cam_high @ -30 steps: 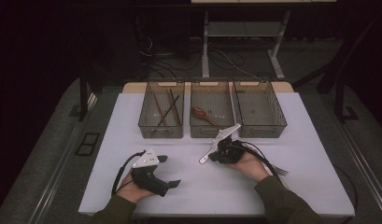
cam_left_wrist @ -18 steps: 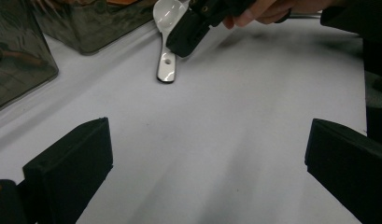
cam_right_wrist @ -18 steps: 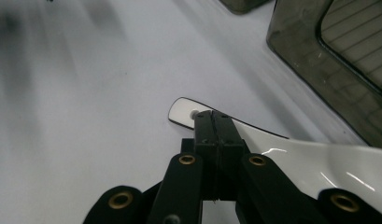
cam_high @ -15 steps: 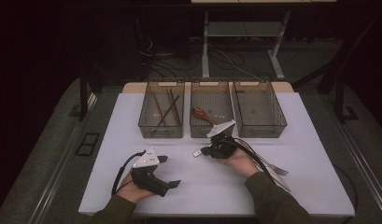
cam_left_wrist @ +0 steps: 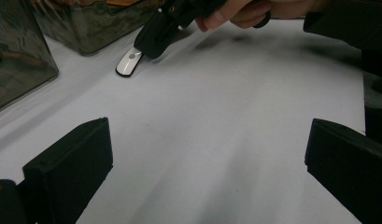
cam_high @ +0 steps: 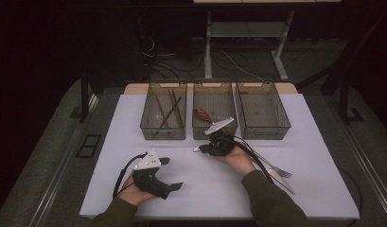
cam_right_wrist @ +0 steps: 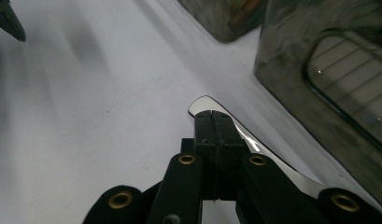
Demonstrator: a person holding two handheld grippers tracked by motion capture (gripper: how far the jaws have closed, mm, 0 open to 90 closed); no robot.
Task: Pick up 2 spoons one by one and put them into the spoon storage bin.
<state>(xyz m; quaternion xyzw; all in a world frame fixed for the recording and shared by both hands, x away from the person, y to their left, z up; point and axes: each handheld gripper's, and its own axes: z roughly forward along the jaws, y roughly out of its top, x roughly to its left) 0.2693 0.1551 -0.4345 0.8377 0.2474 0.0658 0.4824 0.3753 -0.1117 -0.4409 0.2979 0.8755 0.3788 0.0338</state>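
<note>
Right gripper (cam_right_wrist: 212,122): jaws closed on a steel handle (cam_right_wrist: 254,140), held near the middle bin (cam_high: 214,109). Left gripper (cam_left_wrist: 205,154): jaws spread wide, nothing held, rested on the table (cam_high: 319,142).

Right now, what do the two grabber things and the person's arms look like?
Each is a chunky black handheld gripper with two blocky black jaws. The left gripper and the right gripper each carry a pale grey three-cornered plate on top and trail a black cable. In the right gripper view, small brass-coloured rivets dot the black jaw links. The person wears dark olive-green long sleeves.
</note>
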